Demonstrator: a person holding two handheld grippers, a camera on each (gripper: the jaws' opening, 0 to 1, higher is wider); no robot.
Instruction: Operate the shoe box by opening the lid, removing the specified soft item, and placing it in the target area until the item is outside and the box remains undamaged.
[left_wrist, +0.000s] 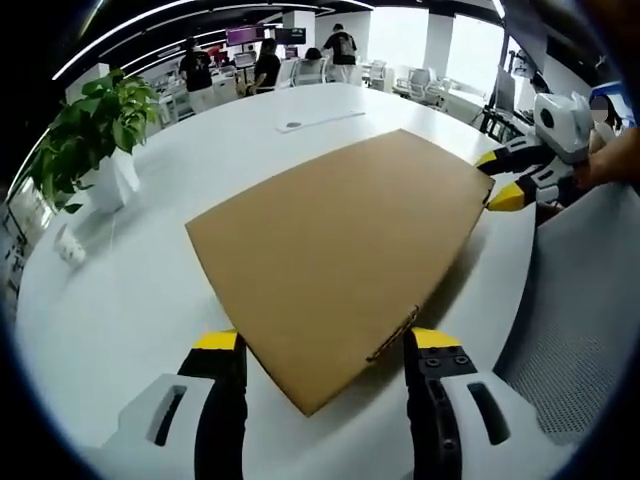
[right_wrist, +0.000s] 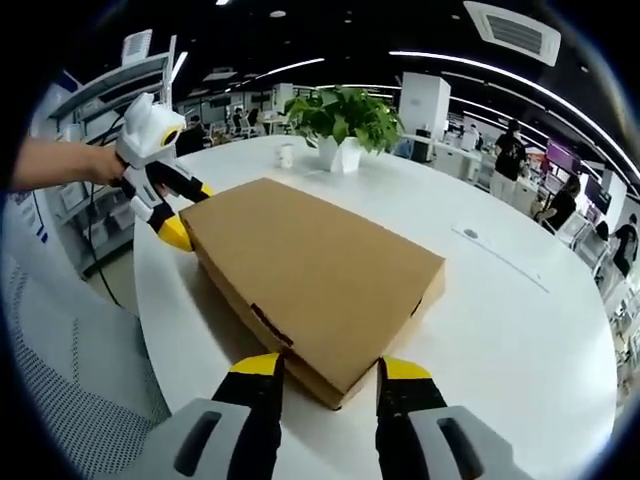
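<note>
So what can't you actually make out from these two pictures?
- Inside of the shoe box: the closed lid hides any contents, both views.
- Small flat item on the table: too small to identify, left gripper view.
- People in the background: too small and distant, left gripper view.
- Base of the plant pot: hidden behind the box, right gripper view.

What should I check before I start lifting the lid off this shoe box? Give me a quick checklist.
1. Lid closed and flat on the shoe box: ok.
2. Left gripper open, jaws either side of a box corner: ok.
3. Right gripper open at the opposite corner: ok.
4. Box looks undamaged: ok on the faces shown.
5. Potted plant stands apart from the box: ok.
6. Soft item inside: cannot tell, lid hides it.
</note>
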